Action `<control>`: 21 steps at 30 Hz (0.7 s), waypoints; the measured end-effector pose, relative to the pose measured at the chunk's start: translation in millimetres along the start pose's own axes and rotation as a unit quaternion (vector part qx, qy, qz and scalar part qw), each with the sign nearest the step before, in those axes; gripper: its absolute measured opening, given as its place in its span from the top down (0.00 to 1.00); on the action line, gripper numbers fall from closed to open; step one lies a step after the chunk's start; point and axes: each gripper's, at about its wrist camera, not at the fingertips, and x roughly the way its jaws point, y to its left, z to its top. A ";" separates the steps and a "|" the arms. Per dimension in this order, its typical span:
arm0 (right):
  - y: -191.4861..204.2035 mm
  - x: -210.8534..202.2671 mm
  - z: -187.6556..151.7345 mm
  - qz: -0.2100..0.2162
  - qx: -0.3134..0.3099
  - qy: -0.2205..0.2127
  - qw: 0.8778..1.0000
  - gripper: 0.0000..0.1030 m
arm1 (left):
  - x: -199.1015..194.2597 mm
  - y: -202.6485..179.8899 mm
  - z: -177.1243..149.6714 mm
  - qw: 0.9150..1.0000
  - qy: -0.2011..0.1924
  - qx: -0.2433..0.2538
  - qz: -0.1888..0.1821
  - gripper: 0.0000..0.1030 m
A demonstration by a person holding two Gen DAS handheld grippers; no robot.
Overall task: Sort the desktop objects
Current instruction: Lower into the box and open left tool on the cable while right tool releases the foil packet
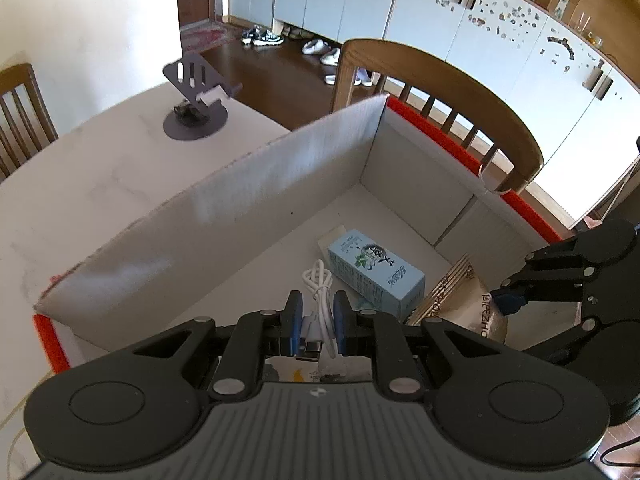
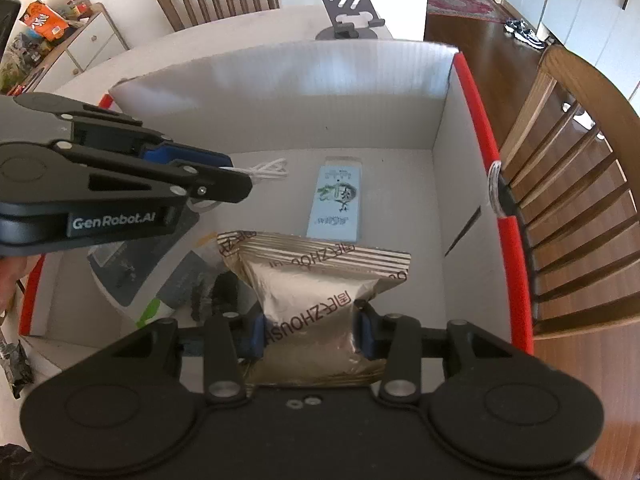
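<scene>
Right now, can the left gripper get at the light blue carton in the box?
Probably not yet: the left gripper is shut on the white cable. The light blue carton lies uncovered just ahead of it.

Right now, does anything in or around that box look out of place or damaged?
Nothing looks damaged or spilled. The white cable and gold snack packet are simply held over the box. Only the phone stand sits outside, on the table.

A white box (image 2: 280, 92) with red edging (image 2: 480, 120) sits on a pale worktop (image 1: 100, 168). Inside the box: a light blue carton (image 2: 338, 204) with dark green artwork, a white cable (image 1: 318, 292), and a gold foil packet (image 2: 316, 292) with brown-and-gold striped seams. Beyond the box stands a dark grey stand (image 1: 196, 92).
</scene>
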 end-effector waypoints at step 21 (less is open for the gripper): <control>-3.9 13.5 0.9 0.008 0.007 0.007 1.000 0.59 | 38.8 0.0 -5.9 0.997 0.064 -0.020 -0.025 0.85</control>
